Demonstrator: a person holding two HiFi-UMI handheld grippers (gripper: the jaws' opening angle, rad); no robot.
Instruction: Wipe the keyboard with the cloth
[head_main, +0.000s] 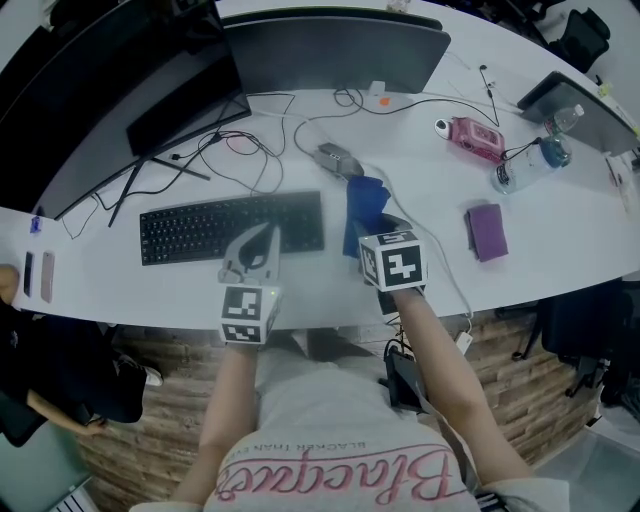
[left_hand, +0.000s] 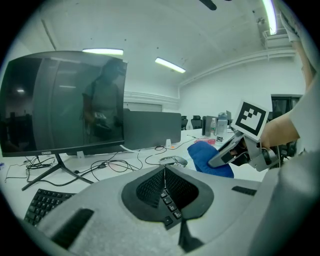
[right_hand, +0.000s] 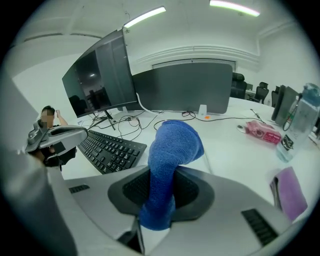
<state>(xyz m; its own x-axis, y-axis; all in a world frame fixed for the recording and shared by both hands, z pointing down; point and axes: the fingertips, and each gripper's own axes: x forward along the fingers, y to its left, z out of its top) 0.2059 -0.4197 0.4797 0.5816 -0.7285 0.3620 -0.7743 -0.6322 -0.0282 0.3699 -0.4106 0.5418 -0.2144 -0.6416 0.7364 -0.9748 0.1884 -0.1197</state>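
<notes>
The black keyboard (head_main: 230, 226) lies on the white desk (head_main: 560, 240), in front of the monitors. My right gripper (head_main: 376, 224) is shut on the blue cloth (head_main: 364, 208), just right of the keyboard's right end. In the right gripper view the cloth (right_hand: 171, 150) rises from between the jaws and folds over, with the keyboard (right_hand: 111, 149) to its left. My left gripper (head_main: 259, 246) hovers over the keyboard's front edge. Its jaws are shut with nothing between them (left_hand: 165, 172). From the left gripper view I see the right gripper (left_hand: 234, 150) holding the cloth (left_hand: 209, 159).
Two dark monitors (head_main: 330, 45) stand at the back, with loose cables (head_main: 235, 150) before them. A grey mouse (head_main: 338, 158) lies beyond the cloth. A purple cloth (head_main: 487, 231), a pink item (head_main: 476, 136) and water bottles (head_main: 528, 166) sit to the right.
</notes>
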